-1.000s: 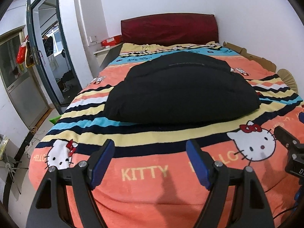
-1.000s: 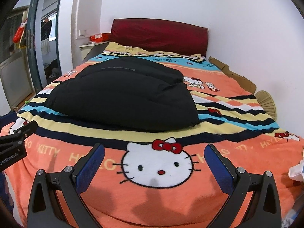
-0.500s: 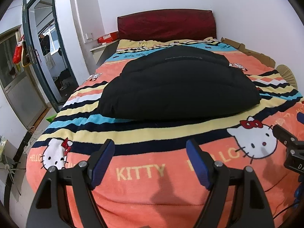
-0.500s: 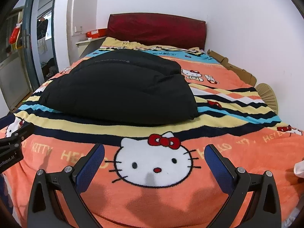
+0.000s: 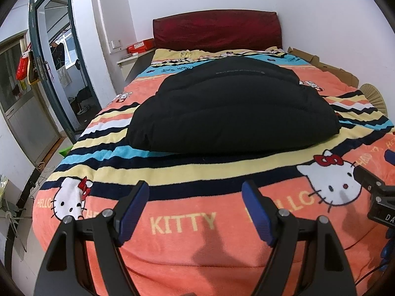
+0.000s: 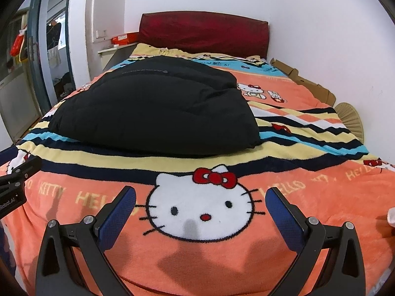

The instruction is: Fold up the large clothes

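Bedroom seen from the left wrist camera: the left gripper (image 5: 195, 197) hangs above the foot of the bed (image 5: 172, 254), its jaws spread wide with blue pads (image 5: 133, 209) and nothing between them. A puffy black jacket (image 5: 232, 113), folded into a thick bundle, lies across the middle of the bed on an orange Hello Kitty blanket (image 5: 182, 222) banded in yellow, navy and turquoise. The jacket sits well beyond the jaws, apart from them, its near edge resting on the striped part of the blanket. A dark red headboard (image 5: 217, 32) stands against the white wall behind it. A red box (image 5: 140, 45) rests on a ledge beside the headboard, flattened cardboard (image 5: 328, 69) lines the wall side of the bed, and a door (image 5: 49, 74) stands open at the far left. The right gripper (image 5: 377, 197) shows in part at the frame's right edge.

From the right wrist camera, the right gripper (image 6: 200, 204) hovers over a large Hello Kitty face (image 6: 200, 209) woven into the blanket (image 6: 308, 222), jaws likewise wide apart and holding nothing. The black jacket (image 6: 158, 108) lies farther up the bed (image 6: 222, 271), left of centre, clear of the pads (image 6: 116, 219). The headboard (image 6: 202, 33) and cardboard (image 6: 308, 83) close the scene, and part of the left gripper (image 6: 14, 185) edges in at the left.
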The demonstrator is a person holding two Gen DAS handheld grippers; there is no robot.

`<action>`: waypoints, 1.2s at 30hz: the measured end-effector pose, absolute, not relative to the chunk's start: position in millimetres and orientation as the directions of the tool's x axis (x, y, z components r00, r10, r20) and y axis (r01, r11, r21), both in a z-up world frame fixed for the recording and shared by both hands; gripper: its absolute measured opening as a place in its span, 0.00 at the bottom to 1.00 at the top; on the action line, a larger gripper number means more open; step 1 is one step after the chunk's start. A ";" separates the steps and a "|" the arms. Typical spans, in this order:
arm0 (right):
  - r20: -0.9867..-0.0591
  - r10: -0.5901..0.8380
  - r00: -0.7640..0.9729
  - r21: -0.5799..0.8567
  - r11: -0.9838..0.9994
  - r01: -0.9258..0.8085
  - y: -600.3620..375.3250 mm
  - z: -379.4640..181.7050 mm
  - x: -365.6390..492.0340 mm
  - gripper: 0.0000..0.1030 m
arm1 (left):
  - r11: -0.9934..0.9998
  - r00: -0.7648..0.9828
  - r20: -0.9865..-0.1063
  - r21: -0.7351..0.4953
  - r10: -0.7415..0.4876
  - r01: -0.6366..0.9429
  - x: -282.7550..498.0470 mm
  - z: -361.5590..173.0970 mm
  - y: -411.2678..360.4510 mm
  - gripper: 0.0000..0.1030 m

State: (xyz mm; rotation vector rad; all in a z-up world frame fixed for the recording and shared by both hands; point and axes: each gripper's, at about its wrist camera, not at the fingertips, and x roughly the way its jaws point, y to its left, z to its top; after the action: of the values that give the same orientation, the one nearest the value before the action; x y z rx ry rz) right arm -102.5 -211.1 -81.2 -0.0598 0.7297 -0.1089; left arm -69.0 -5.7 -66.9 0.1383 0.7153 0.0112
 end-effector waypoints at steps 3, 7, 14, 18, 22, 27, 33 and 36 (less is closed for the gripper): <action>-0.661 -0.120 0.741 -0.092 0.993 0.079 -211.2 -80.9 -102.8 1.00 | 0.991 0.756 -0.652 0.129 0.056 0.037 -69.0 -66.9 -5.5 0.75; -0.661 -0.120 0.740 -0.092 0.993 0.078 -211.0 -80.8 -102.8 1.00 | 0.991 0.755 -0.653 0.129 0.057 0.037 -68.9 -67.0 -5.3 0.75; -0.660 -0.115 0.742 -0.092 0.993 0.072 -208.9 -80.1 -103.1 1.00 | 0.992 0.755 -0.654 0.122 0.052 0.038 -69.1 -65.3 -5.0 0.75; -0.660 -0.112 0.743 -0.093 0.993 0.068 -207.9 -79.6 -103.8 1.00 | 0.992 0.755 -0.654 0.120 0.050 0.038 -69.5 -64.2 -4.7 0.75; -0.656 -0.113 0.746 -0.095 0.993 0.066 -206.2 -78.1 -104.7 1.00 | 0.992 0.759 -0.649 0.122 0.052 0.036 -70.8 -62.9 -4.7 0.75; -0.653 -0.113 0.749 -0.097 0.993 0.066 -205.4 -76.1 -105.8 1.00 | 0.992 0.763 -0.644 0.125 0.054 0.035 -73.3 -61.8 -5.4 0.75; -0.647 -0.113 0.754 -0.096 0.993 0.067 -205.3 -73.5 -107.1 1.00 | 0.991 0.763 -0.644 0.128 0.058 0.033 -73.3 -62.1 -5.3 0.75; -0.647 -0.113 0.754 -0.096 0.993 0.067 -205.2 -73.4 -107.1 1.00 | 0.991 0.761 -0.646 0.128 0.059 0.032 -72.9 -63.2 -4.1 0.75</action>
State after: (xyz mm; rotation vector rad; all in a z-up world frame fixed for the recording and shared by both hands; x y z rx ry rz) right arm -107.1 -205.2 -73.4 -0.0679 0.7100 -0.0984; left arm -72.9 -4.1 -63.2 0.1347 0.7066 0.0145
